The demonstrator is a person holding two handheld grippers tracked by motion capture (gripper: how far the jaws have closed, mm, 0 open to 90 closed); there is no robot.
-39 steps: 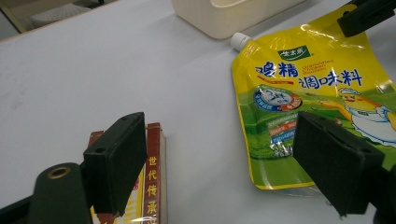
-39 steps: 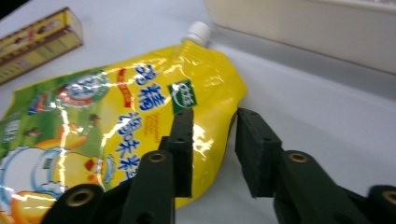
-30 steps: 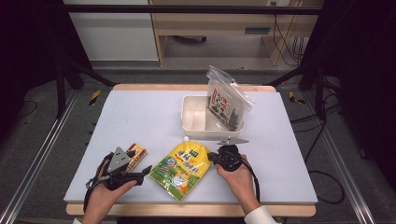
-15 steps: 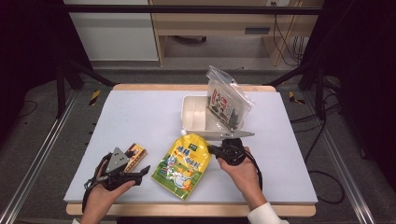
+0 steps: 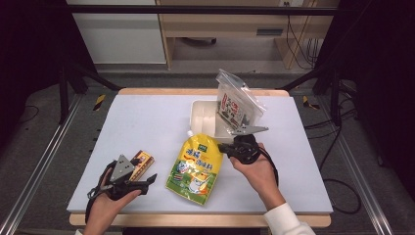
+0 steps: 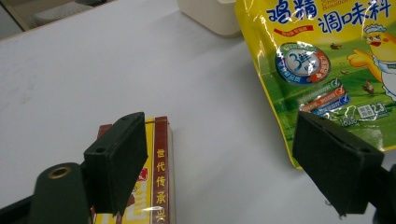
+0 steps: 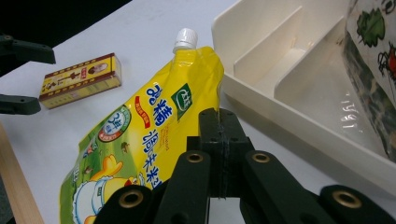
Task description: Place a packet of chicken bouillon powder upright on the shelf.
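A yellow spouted pouch (image 5: pixel 195 169) lies in the middle of the white table, its upper right edge raised. My right gripper (image 5: pixel 222 147) is shut on that edge, and in the right gripper view the closed jaws (image 7: pixel 218 116) pinch the pouch (image 7: pixel 140 130) by its side, below the white cap. My left gripper (image 5: pixel 149 181) rests open at the front left. A small red and yellow box (image 5: pixel 139 161) lies just behind it. In the left gripper view the box (image 6: pixel 159 172) sits by the left jaw, and the pouch (image 6: pixel 327 60) lies past the right jaw.
A white divided tray (image 5: pixel 203 117) stands behind the pouch, and a clear printed bag (image 5: pixel 237 105) leans in its right end. The tray's compartments (image 7: pixel 280 60) look bare beside the bag (image 7: pixel 373 60). The wooden table edge runs along the front.
My right gripper has risen and drawn the pouch's upper right edge up and toward the tray. The left gripper and the box have stayed put.
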